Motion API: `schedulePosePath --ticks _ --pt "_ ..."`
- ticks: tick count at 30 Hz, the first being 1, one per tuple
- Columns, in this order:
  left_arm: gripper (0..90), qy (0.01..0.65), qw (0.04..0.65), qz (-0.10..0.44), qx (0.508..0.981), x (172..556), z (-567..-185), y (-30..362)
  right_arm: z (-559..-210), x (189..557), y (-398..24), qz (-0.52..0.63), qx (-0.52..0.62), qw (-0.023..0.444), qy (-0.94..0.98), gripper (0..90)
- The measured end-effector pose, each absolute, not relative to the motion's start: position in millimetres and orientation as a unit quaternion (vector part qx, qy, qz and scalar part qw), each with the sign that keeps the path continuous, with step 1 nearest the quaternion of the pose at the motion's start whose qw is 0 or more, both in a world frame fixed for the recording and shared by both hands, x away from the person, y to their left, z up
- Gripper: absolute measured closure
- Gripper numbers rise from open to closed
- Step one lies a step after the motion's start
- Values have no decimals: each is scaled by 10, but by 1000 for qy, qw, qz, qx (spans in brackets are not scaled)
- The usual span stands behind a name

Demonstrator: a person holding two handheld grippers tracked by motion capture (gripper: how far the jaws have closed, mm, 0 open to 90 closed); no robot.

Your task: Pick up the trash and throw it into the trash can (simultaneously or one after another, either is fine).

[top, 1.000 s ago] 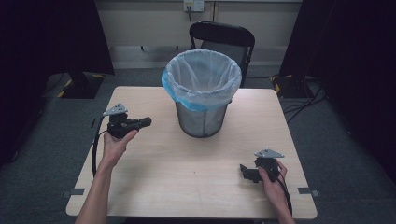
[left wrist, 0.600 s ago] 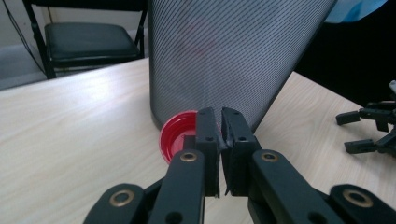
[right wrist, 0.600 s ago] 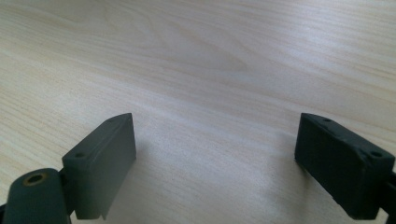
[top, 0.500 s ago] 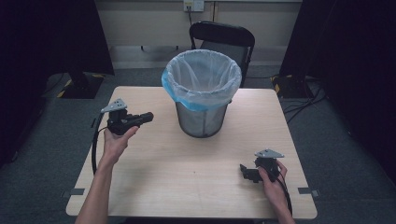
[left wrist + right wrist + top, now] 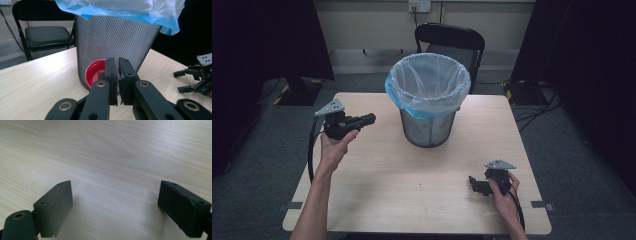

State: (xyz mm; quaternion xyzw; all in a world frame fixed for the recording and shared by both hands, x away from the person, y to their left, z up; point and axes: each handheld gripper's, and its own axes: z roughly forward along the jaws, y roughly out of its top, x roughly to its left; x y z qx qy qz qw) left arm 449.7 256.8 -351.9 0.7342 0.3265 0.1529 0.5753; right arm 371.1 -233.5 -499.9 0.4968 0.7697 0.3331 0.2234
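Note:
A red cup (image 5: 94, 73) hangs sideways, its mouth toward the camera, with my left gripper (image 5: 118, 67) shut on its rim. In the high view my left gripper (image 5: 368, 119) is held above the table's left side, pointing right at the black mesh bin (image 5: 428, 125). The bin stands at the table's far middle with a clear and blue liner (image 5: 427, 80). In the left gripper view the bin (image 5: 112, 37) is just behind the cup. My right gripper (image 5: 474, 184) lies on the table near its front right, open, with only bare wood between its jaws (image 5: 115, 195).
The light wooden table (image 5: 412, 200) has bare wood between the two hands. A black folding chair (image 5: 452, 42) stands behind the bin. Dark floor and black curtains surround the table. My right gripper (image 5: 181, 81) appears far right in the left gripper view.
My left hand has lifted its gripper a little higher above the table, still pointing at the bin. The right hand and gripper have not moved.

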Motion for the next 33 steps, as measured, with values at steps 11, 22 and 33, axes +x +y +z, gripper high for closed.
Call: schedulePosePath --ticks 11,22,33 --pt "865 320 590 157 724 4480 -3377 2568 -4999 3711 -2335 333 497 223 770 115" --pt "865 306 601 166 719 4482 -3186 2498 -4999 3711 -2335 333 497 223 770 115" --pt "865 293 613 175 713 4497 -2954 2456 -4999 3711 -2335 333 497 223 770 116"
